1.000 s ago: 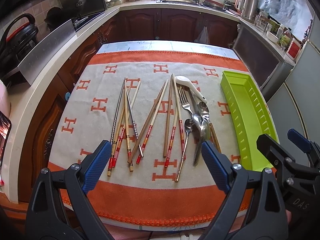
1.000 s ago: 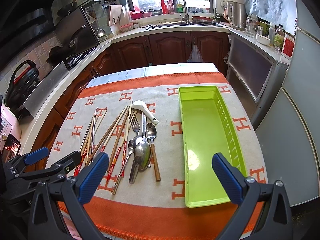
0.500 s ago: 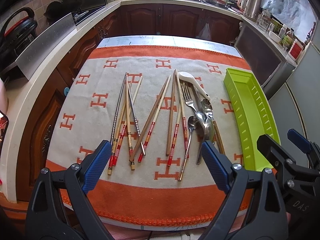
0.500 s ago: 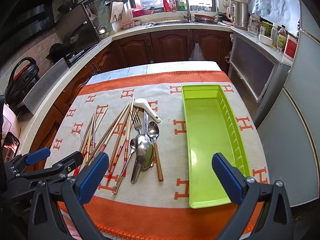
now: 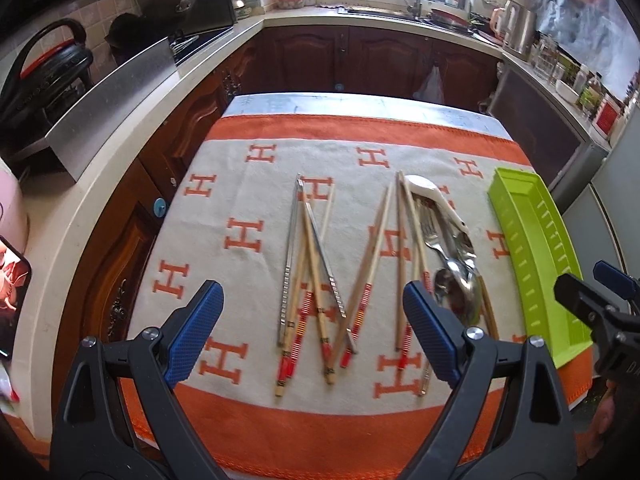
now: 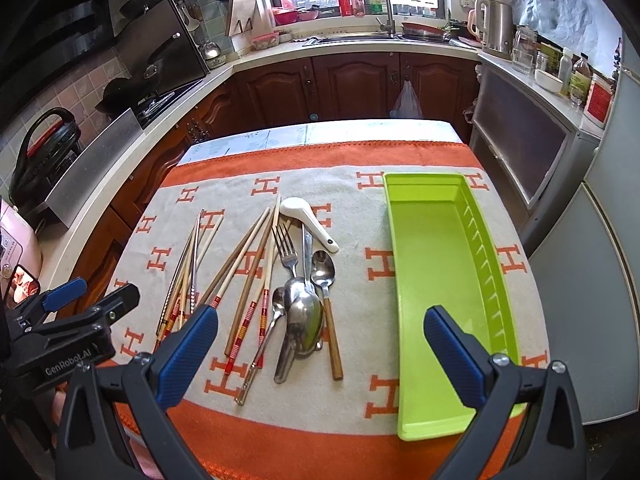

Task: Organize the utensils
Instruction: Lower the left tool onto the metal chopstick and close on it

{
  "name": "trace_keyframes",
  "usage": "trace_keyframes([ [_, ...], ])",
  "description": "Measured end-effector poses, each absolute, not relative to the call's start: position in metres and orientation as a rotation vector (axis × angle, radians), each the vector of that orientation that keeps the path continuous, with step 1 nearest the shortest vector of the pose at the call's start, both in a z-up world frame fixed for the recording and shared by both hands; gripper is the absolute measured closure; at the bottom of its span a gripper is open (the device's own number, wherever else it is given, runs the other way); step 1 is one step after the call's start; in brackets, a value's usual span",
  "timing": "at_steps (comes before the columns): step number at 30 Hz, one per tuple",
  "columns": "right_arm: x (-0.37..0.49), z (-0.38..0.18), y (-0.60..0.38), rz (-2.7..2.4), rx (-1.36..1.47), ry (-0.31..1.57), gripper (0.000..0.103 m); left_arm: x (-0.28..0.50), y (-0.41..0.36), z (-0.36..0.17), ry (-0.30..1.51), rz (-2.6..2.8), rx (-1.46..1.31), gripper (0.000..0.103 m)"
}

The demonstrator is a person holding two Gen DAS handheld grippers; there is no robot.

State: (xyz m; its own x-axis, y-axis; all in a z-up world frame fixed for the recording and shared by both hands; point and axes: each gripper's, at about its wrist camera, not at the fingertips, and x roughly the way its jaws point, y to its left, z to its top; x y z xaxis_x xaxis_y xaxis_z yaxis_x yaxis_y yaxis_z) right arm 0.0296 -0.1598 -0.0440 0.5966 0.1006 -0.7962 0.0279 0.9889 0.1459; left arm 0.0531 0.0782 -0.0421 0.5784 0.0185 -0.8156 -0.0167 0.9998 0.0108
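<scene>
Utensils lie in a loose heap on the blanket (image 6: 420, 152), which is orange and cream with H letters and covers the table. On the left of the heap are chopsticks (image 6: 188, 276), some wooden with red bands and some metal, fanned out and crossing each other. More chopsticks (image 6: 256, 276) lie in the middle. Just beside them on the right are a fork (image 6: 286, 250), a white soup spoon (image 6: 308, 222) and a pile of metal spoons (image 6: 306, 316) that lie over one another. One spoon has a wooden handle (image 6: 333, 340).

The green tray (image 6: 434, 272) sits to the right of the heap, a little apart from it. Nothing is in it.

The left gripper (image 5: 314, 332) hangs above the near ends of the chopsticks. Its jaws are wide apart and hold nothing. The right gripper (image 6: 320, 356) hangs over the near edge of the table, between the spoons and the tray. Its jaws are wide apart too, with nothing in them.
</scene>
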Motion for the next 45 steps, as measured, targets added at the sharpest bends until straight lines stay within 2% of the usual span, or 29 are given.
trace_keyframes([
  [10, 0.073, -0.045, -0.141, 0.097, 0.127, 0.973, 0.011, 0.097, 0.148, -0.066, 1.048, 0.01, -0.172, 0.015],
  [15, 0.096, -0.053, -0.125, 0.155, 0.134, 1.013, 0.018, 0.113, 0.156, -0.087, 1.096, -0.006, -0.156, 0.033],
  [17, 0.105, -0.059, -0.117, 0.178, 0.14, 1.036, 0.025, 0.12, 0.158, -0.098, 1.113, -0.018, -0.148, 0.04],
  [23, 0.124, -0.085, -0.091, 0.257, 0.17, 1.117, 0.038, 0.137, 0.153, -0.132, 1.149, -0.053, -0.099, 0.055],
  [25, 0.126, -0.094, -0.08, 0.275, 0.167, 1.137, 0.04, 0.142, 0.151, -0.143, 1.163, -0.058, -0.079, 0.062],
  [29, 0.128, -0.106, -0.066, 0.298, 0.146, 1.163, 0.041, 0.151, 0.15, -0.16, 1.189, -0.064, -0.072, 0.07],
  [45, 0.138, -0.128, -0.052, 0.307, 0.122, 1.214, 0.041, 0.16, 0.146, -0.17, 1.204, -0.111, -0.093, 0.07],
])
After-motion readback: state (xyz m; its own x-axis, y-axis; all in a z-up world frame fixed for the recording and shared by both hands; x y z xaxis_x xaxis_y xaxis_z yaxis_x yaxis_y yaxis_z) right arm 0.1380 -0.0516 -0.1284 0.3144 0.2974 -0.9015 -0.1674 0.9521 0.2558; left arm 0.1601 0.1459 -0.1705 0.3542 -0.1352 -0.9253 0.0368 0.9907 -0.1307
